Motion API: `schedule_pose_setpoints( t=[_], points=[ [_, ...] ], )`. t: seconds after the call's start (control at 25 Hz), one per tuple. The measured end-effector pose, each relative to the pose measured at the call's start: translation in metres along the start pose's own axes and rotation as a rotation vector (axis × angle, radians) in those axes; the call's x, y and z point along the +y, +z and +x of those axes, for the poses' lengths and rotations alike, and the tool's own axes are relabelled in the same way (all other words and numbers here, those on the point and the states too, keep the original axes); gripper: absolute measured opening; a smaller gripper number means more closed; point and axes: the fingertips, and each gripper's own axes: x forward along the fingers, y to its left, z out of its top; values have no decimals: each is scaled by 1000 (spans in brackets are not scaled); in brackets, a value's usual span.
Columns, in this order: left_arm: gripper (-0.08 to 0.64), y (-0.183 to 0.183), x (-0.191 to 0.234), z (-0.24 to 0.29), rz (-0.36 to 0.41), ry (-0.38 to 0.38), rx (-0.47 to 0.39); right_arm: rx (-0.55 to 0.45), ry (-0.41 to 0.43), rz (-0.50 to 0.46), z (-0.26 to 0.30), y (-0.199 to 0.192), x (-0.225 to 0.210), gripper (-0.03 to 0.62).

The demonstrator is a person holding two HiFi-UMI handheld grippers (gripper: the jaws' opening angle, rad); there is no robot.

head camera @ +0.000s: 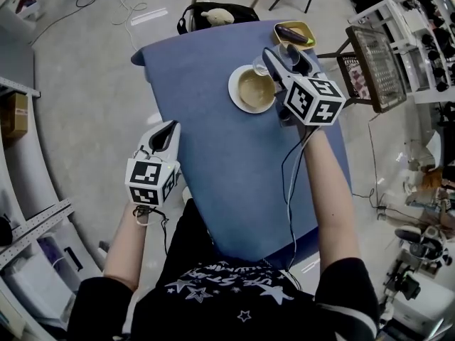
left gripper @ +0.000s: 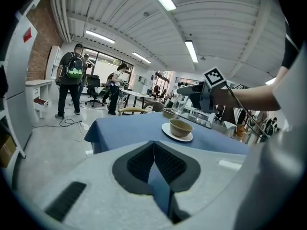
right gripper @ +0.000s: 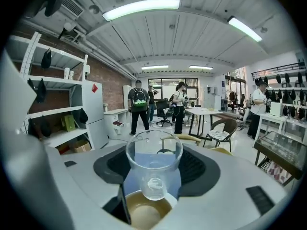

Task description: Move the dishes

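Note:
A tan bowl (head camera: 255, 89) sits on a white plate (head camera: 236, 98) near the far end of the blue table (head camera: 227, 183). My right gripper (head camera: 283, 57) hovers just right of and above the plate, shut on a clear empty glass (head camera: 263, 67). In the right gripper view the glass (right gripper: 154, 169) stands upright between the pads, with the bowl (right gripper: 141, 215) below it. My left gripper (head camera: 169, 128) hangs off the table's left edge, shut and holding nothing. The left gripper view shows its pads (left gripper: 165, 164) pressed together, and the bowl (left gripper: 181, 127) on the plate (left gripper: 176, 137) farther off.
A yellow dish with an eggplant (head camera: 295, 33) lies at the table's far right corner. A chair with a dark bag (head camera: 217, 13) stands behind the table, and a wire rack (head camera: 373, 66) to its right. People (left gripper: 71, 78) stand far across the room.

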Motion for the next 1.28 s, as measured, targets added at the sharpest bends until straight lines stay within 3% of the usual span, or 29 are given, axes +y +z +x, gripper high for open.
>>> schedule_pose_setpoints(
  t=[0.16, 0.4, 0.72, 1.0, 1.28],
  points=[
    [18, 13, 2, 16, 22, -5, -14, 9, -39, -24, 20, 1, -26, 282],
    [18, 29, 3, 40, 39, -10, -32, 50, -96, 13, 52, -33, -65, 282],
    [18, 26, 12, 52, 30, 11, -26, 104, -109, -81, 80, -55, -67, 282],
    [18, 7, 9, 49, 17, 14, 14, 136, -87, -30, 85, -63, -68, 284],
    [18, -1, 0, 47, 23, 6, 37, 149, -103, -40, 73, -59, -67, 299]
  ],
)
